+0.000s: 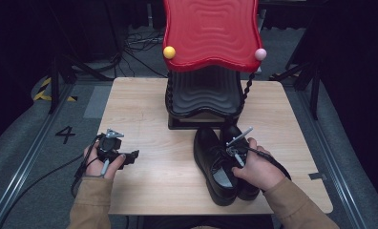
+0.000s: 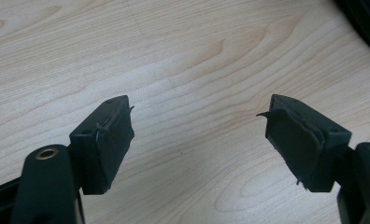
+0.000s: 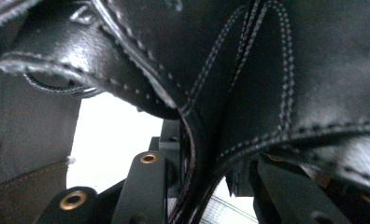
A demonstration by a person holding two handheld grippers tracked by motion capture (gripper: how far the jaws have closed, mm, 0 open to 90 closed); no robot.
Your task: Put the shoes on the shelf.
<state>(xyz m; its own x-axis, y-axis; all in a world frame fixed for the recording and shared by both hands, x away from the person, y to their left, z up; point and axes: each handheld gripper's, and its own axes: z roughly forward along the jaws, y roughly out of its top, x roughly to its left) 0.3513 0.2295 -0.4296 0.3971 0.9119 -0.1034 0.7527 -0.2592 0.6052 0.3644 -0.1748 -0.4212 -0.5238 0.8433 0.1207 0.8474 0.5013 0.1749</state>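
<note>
Showing stitched shoe (image 3: pixel 248 84) leather between right gripper (image 3: pixel 202 186) jaws, close-up.

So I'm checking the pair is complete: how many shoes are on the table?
2. The left black shoe and the right black shoe lie side by side in front of the red-topped rack, near the table's right side. The right gripper is at them.
</note>
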